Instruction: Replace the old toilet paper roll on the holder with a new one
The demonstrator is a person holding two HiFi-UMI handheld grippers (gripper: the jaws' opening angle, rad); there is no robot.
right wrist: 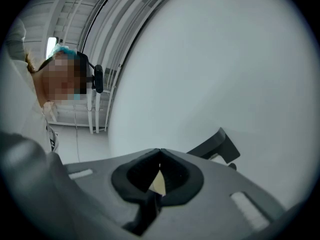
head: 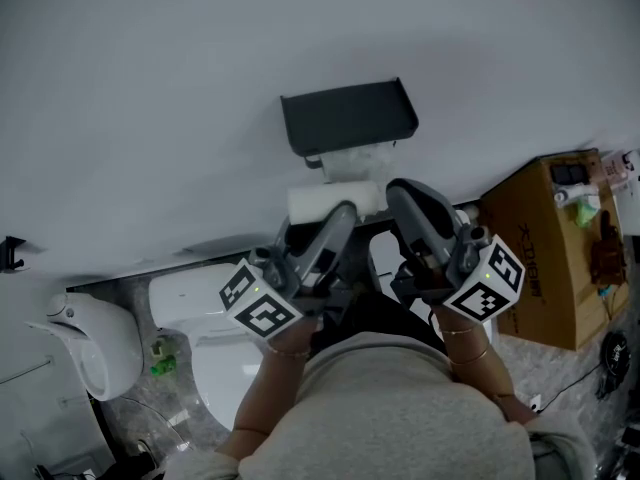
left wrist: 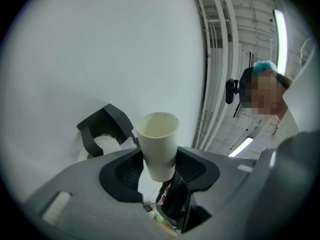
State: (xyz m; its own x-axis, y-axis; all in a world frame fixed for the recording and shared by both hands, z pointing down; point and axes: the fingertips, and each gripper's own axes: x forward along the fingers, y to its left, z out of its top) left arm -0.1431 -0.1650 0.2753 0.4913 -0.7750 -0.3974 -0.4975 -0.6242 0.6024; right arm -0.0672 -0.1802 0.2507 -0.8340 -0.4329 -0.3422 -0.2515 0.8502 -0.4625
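A black hooded toilet paper holder (head: pixel 348 116) hangs on the white wall, with white paper (head: pixel 352 162) showing beneath its hood. My left gripper (head: pixel 338 218) is shut on a pale, empty cardboard tube (left wrist: pixel 158 144), held just below the holder (left wrist: pixel 102 129). In the head view the tube (head: pixel 332 200) lies crosswise at the tips of both grippers. My right gripper (head: pixel 402 194) stands beside it on the right, shut with nothing between its pads. In the right gripper view its jaws (right wrist: pixel 159 156) meet, and the holder (right wrist: pixel 216 145) shows behind them.
A white toilet (head: pixel 210 333) stands below on the left, with a white fixture (head: pixel 88 346) further left. A brown cardboard box (head: pixel 545 258) with small items on top sits at the right. The person's torso and sleeves fill the bottom of the head view.
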